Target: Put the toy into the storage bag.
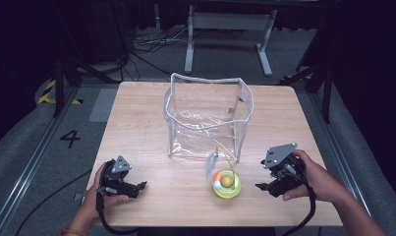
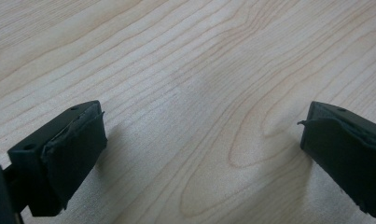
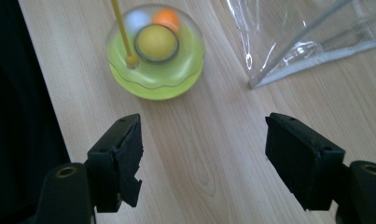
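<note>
Your two hands come in from the bottom edge, and each one holds one gripper. Your left gripper [image 1: 136, 187] sits low at the near left of the tabletop [image 1: 136, 123], with your left hand [image 1: 99, 194] wrapped around its back. Its fingers [image 2: 73, 154] are spread wide apart and hold nothing; bare wood lies between them. Your right gripper [image 1: 262, 186] sits at the near right, held by your right hand [image 1: 316, 179]. Its fingers [image 3: 122, 158] are also spread wide and hold nothing. They point toward the toy but stay apart from it.

One round yellow-green toy [image 1: 227, 183] rests on the tabletop between your two grippers, nearer to the right one. It has a clear dome on top, with one yellow ball, one orange ball and one pale ball inside. A thin yellow stick stands up from it.

One clear plastic bag [image 1: 208, 118] stands open in the middle of the tabletop, just behind the toy.
</note>
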`<state>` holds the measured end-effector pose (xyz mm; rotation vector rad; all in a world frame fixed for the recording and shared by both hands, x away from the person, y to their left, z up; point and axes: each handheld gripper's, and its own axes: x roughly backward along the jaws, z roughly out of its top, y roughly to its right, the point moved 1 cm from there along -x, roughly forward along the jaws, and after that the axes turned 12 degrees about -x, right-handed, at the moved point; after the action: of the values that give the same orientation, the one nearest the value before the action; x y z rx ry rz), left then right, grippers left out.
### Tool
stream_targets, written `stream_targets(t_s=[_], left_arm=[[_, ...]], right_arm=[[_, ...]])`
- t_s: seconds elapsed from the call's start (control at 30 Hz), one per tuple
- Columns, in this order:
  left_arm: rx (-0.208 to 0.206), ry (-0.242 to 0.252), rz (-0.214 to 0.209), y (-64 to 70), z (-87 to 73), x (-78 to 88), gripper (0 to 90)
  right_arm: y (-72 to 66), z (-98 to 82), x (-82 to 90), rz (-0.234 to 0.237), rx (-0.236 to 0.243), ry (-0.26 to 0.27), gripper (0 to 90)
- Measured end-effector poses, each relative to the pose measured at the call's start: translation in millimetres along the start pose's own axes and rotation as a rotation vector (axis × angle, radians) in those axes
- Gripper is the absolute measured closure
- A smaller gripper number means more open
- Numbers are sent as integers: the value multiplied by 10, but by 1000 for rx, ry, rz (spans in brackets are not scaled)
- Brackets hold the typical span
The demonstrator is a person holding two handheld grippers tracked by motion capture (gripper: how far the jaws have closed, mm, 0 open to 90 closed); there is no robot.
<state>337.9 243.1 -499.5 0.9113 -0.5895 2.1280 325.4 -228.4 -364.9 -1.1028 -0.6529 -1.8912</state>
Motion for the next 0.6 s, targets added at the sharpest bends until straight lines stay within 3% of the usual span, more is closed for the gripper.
stream_targets(t_s=[0.6], left_arm=[[0, 0, 0, 0, 0, 0, 5]], right_arm=[[-255, 489, -25, 22, 102, -45, 297]])
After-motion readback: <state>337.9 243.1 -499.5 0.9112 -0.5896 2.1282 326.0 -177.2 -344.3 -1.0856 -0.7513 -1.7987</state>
